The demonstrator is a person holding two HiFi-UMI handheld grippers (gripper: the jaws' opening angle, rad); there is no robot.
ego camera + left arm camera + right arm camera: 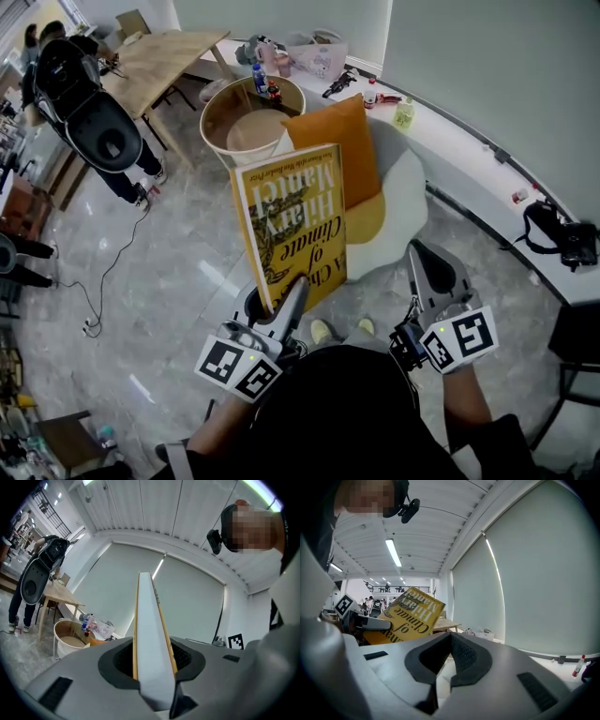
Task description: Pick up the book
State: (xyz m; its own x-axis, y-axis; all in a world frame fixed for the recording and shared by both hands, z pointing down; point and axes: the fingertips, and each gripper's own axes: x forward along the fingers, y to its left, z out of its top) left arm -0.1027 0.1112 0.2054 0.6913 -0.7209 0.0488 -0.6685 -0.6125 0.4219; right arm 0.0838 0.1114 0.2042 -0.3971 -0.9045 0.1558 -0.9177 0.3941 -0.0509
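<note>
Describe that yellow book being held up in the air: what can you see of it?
The yellow book looks like a closed paperback. Its cover carries black lettering, including "Hilary Mantel" and "of Climate", beside a dark drawing. The pages show as a white block between the yellow covers. It stands upright in mid-air, slightly tilted, its print upside down in the head view. Only the left gripper touches it, clamped on its lower edge.

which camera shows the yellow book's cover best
The head view: the yellow book turns its cover to it, title readable, with the left tool clamped on its lower edge. The left gripper view shows only the page edge between the jaws; the right gripper view catches part of the cover, tilted.
</note>
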